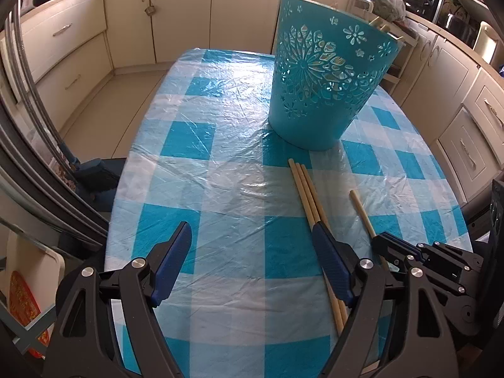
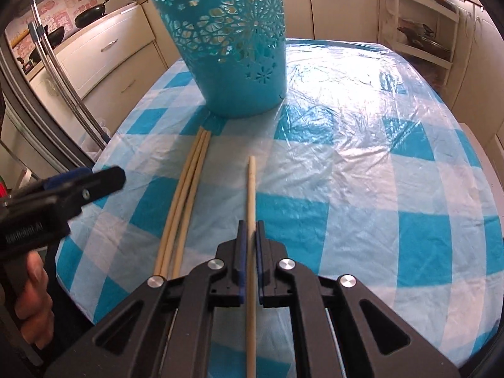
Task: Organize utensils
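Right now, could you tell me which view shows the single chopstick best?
The right wrist view: the single chopstick runs up the middle, clamped between the shut right gripper pads. The left wrist view shows only its far end at the right; the gripper hides the rest.

Only readable bit is "GenRobot.AI", blurry white print on the left gripper (image 2: 94, 182) body; the red wall decorations aren't legible.

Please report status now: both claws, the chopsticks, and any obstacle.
Right claw shut on single chopstick. Left claw open, empty. Three chopsticks on table, before teal basket. No obstacle seen.
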`<state>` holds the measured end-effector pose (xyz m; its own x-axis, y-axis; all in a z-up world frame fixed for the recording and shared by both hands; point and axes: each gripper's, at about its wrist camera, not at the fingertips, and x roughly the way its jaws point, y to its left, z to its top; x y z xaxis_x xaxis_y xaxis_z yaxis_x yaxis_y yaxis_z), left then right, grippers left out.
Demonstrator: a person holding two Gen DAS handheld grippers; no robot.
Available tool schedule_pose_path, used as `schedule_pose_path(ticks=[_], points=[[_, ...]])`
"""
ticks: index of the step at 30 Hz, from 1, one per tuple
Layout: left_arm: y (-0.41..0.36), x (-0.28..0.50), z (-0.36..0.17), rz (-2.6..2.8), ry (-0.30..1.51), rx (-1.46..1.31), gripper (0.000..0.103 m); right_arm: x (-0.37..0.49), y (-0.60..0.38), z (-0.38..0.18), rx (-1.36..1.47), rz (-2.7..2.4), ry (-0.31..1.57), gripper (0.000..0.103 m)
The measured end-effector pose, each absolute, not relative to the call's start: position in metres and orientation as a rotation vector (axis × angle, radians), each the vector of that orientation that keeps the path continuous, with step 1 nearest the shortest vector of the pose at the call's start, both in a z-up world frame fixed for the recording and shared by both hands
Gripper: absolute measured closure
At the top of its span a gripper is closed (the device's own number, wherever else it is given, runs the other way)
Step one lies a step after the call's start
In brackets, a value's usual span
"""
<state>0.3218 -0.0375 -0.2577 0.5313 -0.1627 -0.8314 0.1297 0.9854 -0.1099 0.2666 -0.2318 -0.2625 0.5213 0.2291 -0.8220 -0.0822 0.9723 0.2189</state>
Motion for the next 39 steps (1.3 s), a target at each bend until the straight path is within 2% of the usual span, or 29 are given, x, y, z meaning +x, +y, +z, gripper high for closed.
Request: schedule_pose_path(ticks=[20,34,36,39], points=[[-0.069,0.369,-0.287,-0.117,1.081,0.002,0.028,0.269,-0.268,-0.268,0.309,0.148,0.911,0.097],[-0.079,0.373,-0.290,-0.118,1.057,0.084,0.028,0.268,-0.276,-0.270,0.349,0.169,0.904,0.097],[-0.079,0.374,-0.290,-0.128,1.048,0.093,0.034,0.268,-0.276,-0.270,0.347,0.168,0.905,0.097],[-0.082,0.376,-0.288,-0.175,1.033,0.122,0.051,0.269,-0.275,-0.269,0.340,0.167,0.915,0.097]])
